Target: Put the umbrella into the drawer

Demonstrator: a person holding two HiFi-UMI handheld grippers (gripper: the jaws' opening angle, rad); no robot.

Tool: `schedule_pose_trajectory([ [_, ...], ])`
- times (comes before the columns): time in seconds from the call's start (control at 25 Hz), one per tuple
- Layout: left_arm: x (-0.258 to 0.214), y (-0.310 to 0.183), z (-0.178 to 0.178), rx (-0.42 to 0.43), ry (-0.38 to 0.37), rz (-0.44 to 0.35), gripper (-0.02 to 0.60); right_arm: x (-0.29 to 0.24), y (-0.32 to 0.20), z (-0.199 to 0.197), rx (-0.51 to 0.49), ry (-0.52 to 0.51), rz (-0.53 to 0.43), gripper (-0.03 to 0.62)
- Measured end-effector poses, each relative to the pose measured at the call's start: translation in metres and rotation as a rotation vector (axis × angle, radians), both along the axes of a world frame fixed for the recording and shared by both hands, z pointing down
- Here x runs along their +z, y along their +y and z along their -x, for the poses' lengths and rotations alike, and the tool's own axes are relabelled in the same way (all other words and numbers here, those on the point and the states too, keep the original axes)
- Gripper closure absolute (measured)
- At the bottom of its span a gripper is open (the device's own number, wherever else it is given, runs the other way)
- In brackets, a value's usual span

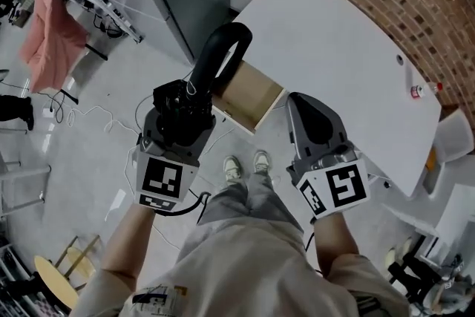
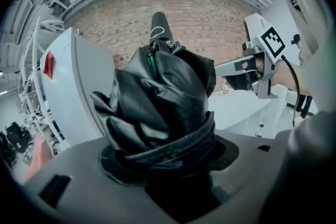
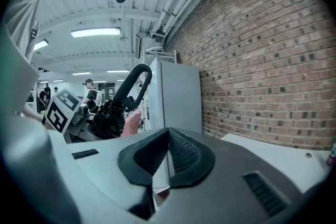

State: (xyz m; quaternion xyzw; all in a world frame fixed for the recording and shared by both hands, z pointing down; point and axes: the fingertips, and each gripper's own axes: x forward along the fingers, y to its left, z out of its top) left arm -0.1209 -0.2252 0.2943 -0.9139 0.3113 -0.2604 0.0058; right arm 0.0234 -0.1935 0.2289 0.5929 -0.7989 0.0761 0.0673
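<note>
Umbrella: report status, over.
Left gripper shut on umbrella, folded. Right gripper shut, empty. Drawer open, umbrella not in yet. Nothing seen blocking it.

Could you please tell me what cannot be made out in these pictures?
- Drawer contents: head view, the umbrella handle and the table edge cover part of it.
- Umbrella's tip end: left gripper view, buried in the left gripper.
- Bottle label: head view, too small.
</note>
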Motion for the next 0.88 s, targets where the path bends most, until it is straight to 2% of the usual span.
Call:
schedule_pose_trajectory([
  [0.2, 0.059, -0.029, -0.019, 0.057, -0.11, -0.033, 0.288, 0.036, -0.026, -0.018, 0.018, -0.015, 0.043, 0.588],
  [0.36, 0.11, -0.046, -0.032, 0.104, -0.178, -0.01, 0.288, 0.06, -0.042, -0.027, 0.01, -0.032, 0.063, 0.587],
  [0.48, 0.144, -0.058, -0.035, 0.128, -0.214, -0.008, 0.288, 0.078, -0.051, -0.03, 0.005, -0.043, 0.076, 0.588],
  [0.88, 0.26, -0.078, -0.042, 0.238, -0.429, -0.012, 0.29, 0.137, -0.066, -0.029, -0.052, -0.073, 0.129, 0.588],
])
